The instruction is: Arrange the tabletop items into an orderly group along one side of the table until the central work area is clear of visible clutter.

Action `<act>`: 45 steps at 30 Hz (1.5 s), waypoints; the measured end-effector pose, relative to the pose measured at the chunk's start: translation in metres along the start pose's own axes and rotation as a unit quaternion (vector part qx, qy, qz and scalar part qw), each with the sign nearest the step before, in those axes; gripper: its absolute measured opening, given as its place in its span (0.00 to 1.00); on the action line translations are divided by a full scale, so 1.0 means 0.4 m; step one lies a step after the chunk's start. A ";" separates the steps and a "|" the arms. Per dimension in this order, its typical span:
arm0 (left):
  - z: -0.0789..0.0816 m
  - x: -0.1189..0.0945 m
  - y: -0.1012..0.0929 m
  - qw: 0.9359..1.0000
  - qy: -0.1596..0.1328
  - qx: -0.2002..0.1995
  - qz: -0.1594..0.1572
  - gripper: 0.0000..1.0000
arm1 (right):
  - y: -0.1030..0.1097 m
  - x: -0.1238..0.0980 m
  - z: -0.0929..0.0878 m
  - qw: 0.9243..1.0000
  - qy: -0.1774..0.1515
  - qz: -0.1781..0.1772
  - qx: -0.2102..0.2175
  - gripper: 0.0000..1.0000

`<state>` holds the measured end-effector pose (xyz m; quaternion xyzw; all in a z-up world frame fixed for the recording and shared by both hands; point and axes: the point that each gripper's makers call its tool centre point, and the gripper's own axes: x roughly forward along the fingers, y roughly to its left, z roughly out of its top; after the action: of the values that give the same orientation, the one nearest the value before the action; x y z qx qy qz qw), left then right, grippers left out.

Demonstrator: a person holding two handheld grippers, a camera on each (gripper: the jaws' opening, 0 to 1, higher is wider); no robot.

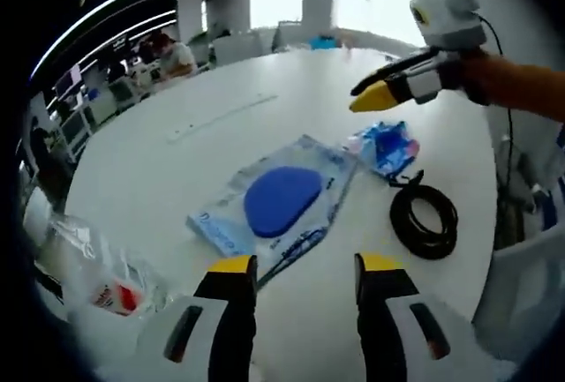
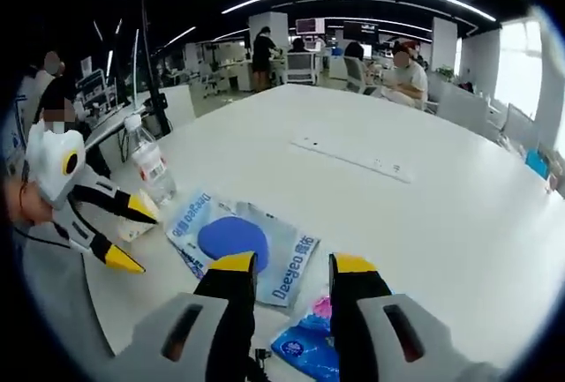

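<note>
A clear "Deeyeo" bag with a round blue pad inside (image 1: 282, 198) (image 2: 234, 236) lies flat on the white table (image 1: 177, 170), just ahead of both grippers. A small blue packet (image 1: 386, 146) (image 2: 309, 347) and a coiled black cable (image 1: 425, 219) lie beside it. My left gripper (image 1: 305, 267) (image 2: 131, 234) is open over bare table, short of the bag. My right gripper (image 2: 293, 265) is open above the blue packet with nothing between its jaws. In the left gripper view it hovers over the packet (image 1: 371, 98).
A clear plastic water bottle (image 2: 150, 166) (image 1: 106, 285) stands near the table edge by the left gripper. A long flush socket strip (image 2: 353, 160) (image 1: 221, 117) runs across the middle of the table. People sit at desks beyond the far edge (image 2: 406, 78).
</note>
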<state>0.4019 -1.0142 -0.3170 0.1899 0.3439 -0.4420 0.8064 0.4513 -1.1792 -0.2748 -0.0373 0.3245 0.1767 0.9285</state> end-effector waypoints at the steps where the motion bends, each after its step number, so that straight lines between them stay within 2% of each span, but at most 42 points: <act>1: 0.002 0.003 0.004 1.000 -0.001 -0.004 0.001 0.40 | -0.005 0.006 0.003 1.000 -0.001 0.000 -0.001 0.30; 5: 0.013 0.005 0.034 0.999 -0.013 -0.045 0.018 0.40 | -0.019 0.029 0.006 1.000 0.004 0.001 -0.002 0.29; 9: 0.003 0.010 0.058 0.998 -0.004 -0.052 0.035 0.39 | -0.028 0.049 0.002 1.000 0.009 0.004 0.001 0.29; 11: -0.002 0.009 0.075 0.995 0.000 -0.082 0.054 0.38 | -0.030 0.057 -0.003 1.000 0.015 0.004 0.002 0.28; 13: 0.007 0.011 0.087 0.992 -0.012 -0.110 0.067 0.38 | -0.033 0.063 -0.004 1.000 0.015 0.005 0.004 0.28; 14: -0.005 0.010 0.101 0.989 0.001 -0.122 0.082 0.38 | -0.036 0.068 -0.006 1.000 0.017 0.005 0.005 0.28; 15: -0.004 0.010 0.103 0.987 0.000 -0.137 0.084 0.38 | -0.039 0.071 -0.010 1.000 0.021 0.004 0.004 0.28; 16: 0.008 0.012 0.109 0.983 -0.014 -0.162 0.088 0.38 | -0.040 0.073 -0.010 1.000 0.020 0.005 0.004 0.28; 18: 0.000 0.010 0.125 0.982 -0.003 -0.162 0.100 0.36 | -0.046 0.081 -0.017 1.000 0.028 0.006 0.008 0.27; 20: 0.006 0.015 0.133 0.978 -0.009 -0.184 0.101 0.34 | -0.047 0.085 -0.018 1.000 0.029 0.005 0.009 0.26; 22: 0.000 0.019 0.140 0.977 0.003 -0.189 0.104 0.29 | -0.049 0.086 -0.017 0.999 0.032 0.006 0.013 0.24; 23: 0.004 0.022 0.145 0.975 -0.001 -0.196 0.105 0.28 | -0.050 0.087 -0.014 0.999 0.032 0.005 0.013 0.24; 31: 0.000 0.037 0.161 0.969 0.013 -0.214 0.126 0.30 | -0.075 0.106 -0.008 0.998 0.050 0.005 0.025 0.22; 34: -0.026 0.045 0.166 0.964 0.033 -0.226 0.133 0.30 | -0.069 0.117 -0.009 0.997 0.061 0.022 0.051 0.22; 36: -0.025 0.047 0.168 0.964 0.033 -0.227 0.132 0.30 | -0.068 0.128 -0.014 0.996 0.070 0.028 0.055 0.23; 37: -0.022 0.046 0.168 0.964 0.031 -0.229 0.133 0.30 | -0.070 0.133 -0.026 0.994 0.088 0.025 0.052 0.22; 41: -0.017 0.049 0.172 0.963 0.030 -0.233 0.134 0.28 | -0.072 0.153 -0.023 0.994 0.093 0.026 0.058 0.17; 45: -0.027 0.056 0.179 0.959 0.037 -0.244 0.138 0.29 | -0.065 0.170 -0.023 0.992 0.102 0.031 0.066 0.20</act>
<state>0.4665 -0.9821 -0.3403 0.0493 0.4411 -0.2219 0.8682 0.5046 -1.1846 -0.3252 0.0162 0.4294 0.1787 0.8851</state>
